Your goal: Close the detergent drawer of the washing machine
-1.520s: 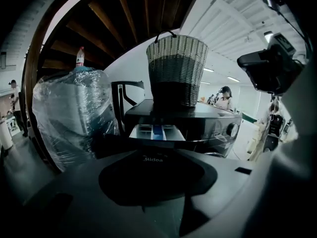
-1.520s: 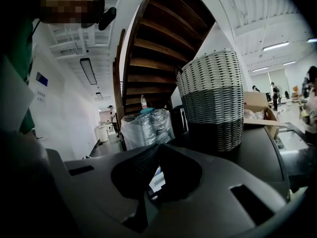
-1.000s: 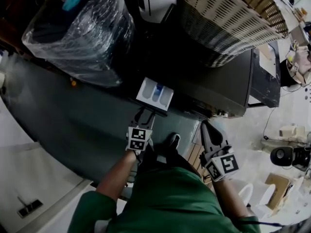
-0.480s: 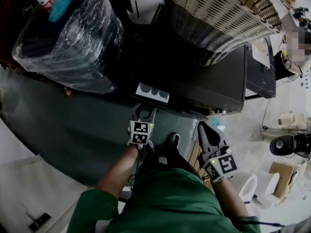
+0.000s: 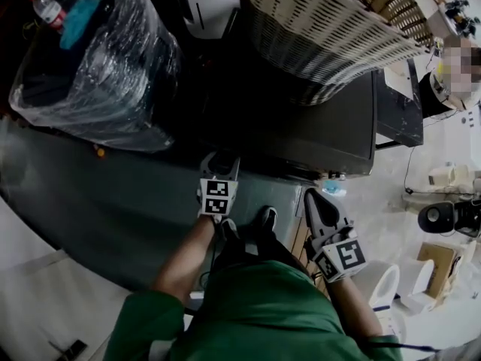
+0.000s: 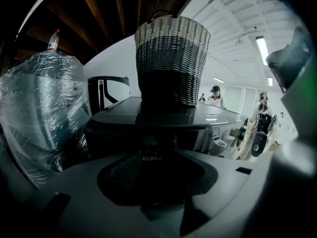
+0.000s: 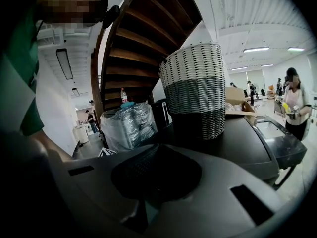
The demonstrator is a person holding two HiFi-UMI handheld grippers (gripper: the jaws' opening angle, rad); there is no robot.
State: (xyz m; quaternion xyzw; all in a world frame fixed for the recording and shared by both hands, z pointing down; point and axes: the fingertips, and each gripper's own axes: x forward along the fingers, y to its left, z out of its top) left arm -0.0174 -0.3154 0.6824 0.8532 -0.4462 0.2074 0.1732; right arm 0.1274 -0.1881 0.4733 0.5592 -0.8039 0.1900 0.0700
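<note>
The dark washing machine point(image 5: 323, 130) stands ahead of me, and its detergent drawer point(image 5: 227, 154) sits flush in the front, with none of its white tray showing. My left gripper point(image 5: 220, 162) is shut with nothing in it, and its tips are pressed against the drawer front. In the left gripper view the machine's front point(image 6: 157, 142) fills the space just beyond the jaws. My right gripper point(image 5: 316, 200) hangs lower to the right, shut and holding nothing, away from the machine; in its own view it looks up at the machine's top point(image 7: 237, 133).
A woven basket point(image 5: 331, 28) stands on the machine's top. A plastic-wrapped bundle point(image 5: 98, 74) with a bottle point(image 5: 46, 7) on it sits to the left. White fixtures point(image 5: 385, 286) and a black round device point(image 5: 436, 218) are on the floor at the right. My shoe point(image 5: 267, 218) is near the machine.
The white drawer stood out of the machine a second ago. My left gripper pushed it in, and now it is fully inside. The right gripper has barely moved.
</note>
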